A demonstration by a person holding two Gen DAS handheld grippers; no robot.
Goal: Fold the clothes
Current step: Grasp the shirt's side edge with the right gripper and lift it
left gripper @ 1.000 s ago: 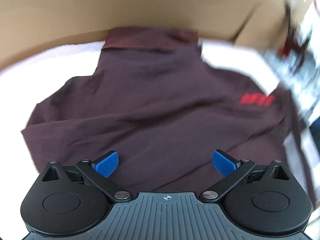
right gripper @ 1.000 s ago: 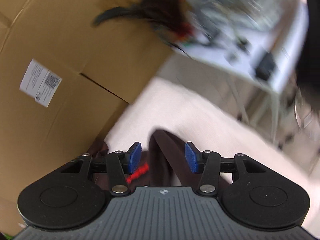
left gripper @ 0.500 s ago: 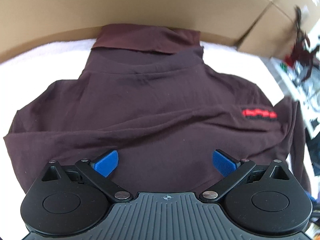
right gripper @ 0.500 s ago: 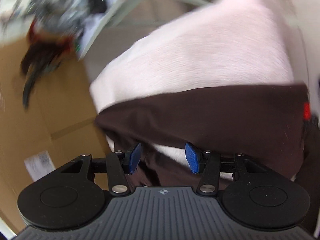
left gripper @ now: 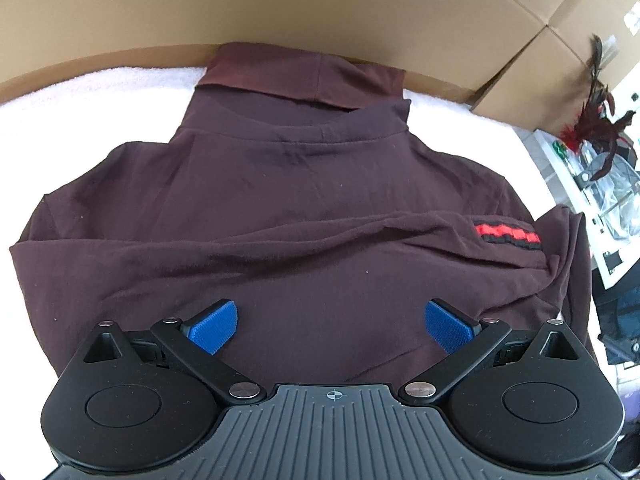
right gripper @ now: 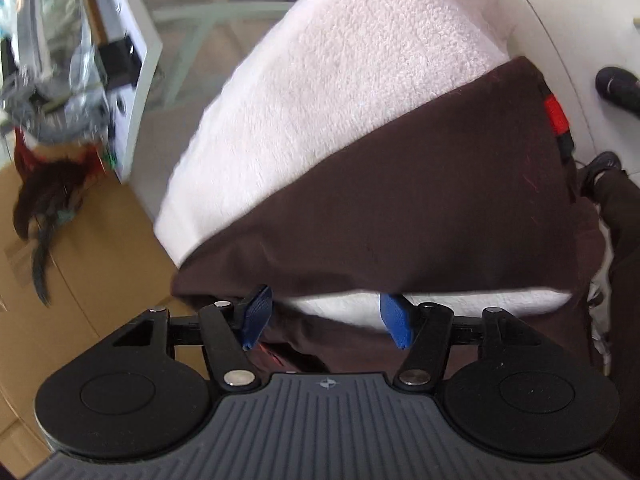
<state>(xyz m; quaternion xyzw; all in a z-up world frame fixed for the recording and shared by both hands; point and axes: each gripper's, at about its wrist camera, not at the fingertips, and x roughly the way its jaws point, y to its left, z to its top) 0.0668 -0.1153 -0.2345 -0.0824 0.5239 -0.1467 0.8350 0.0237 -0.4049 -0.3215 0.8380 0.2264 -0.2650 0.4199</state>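
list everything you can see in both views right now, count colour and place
shirt: one, dark maroon, spread on the towel
stripe: one, red and black, on the sleeve folded across the shirt
towel: one, pale pink, under the shirt
boxes: at least two, brown cardboard, behind the towel
feathers: one bunch, dark red and black, beside the boxes
shoe: one, black, on the floor
left gripper: one, black with blue pads, jaws open over the shirt
right gripper: one, same colours, jaws open, just widened, at the shirt's edge

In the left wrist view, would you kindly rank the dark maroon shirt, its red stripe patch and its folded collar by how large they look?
1. dark maroon shirt, filling most of the view.
2. folded collar, a band along its far edge.
3. red stripe patch, smallest by far.

The collar lies farther from the camera, so it may look smaller than it is.
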